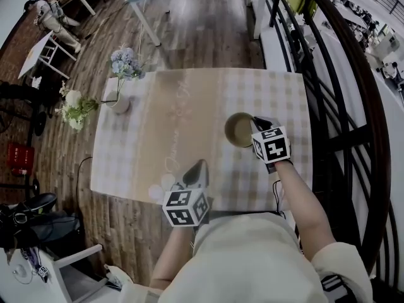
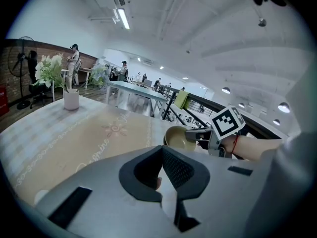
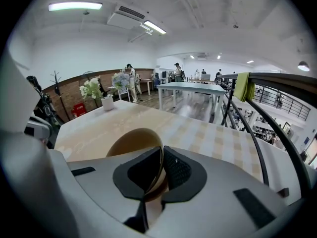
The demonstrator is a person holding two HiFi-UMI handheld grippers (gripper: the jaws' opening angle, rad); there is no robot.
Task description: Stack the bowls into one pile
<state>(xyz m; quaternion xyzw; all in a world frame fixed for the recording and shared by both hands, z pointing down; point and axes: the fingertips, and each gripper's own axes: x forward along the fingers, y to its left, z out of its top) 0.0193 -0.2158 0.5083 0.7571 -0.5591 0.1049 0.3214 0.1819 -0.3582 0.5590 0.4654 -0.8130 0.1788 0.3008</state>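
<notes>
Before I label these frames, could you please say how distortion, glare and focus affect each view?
Head view: fisheye bends the railing and table edges. Left gripper view: dark corners, ceiling light glares. Right gripper view: same vignette, bowl rim between the jaws is sharp.

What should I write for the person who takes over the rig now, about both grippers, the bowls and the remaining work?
Right gripper: shut on the rim of the bowl, one jaw inside, one outside.
Left gripper: shut, holds nothing, near the front edge of the table.
Bowl: over the table's right half.
Done: I see no separate second bowl; I cannot tell whether others are nested in this one.
Left: probably check the pile, then release.
</notes>
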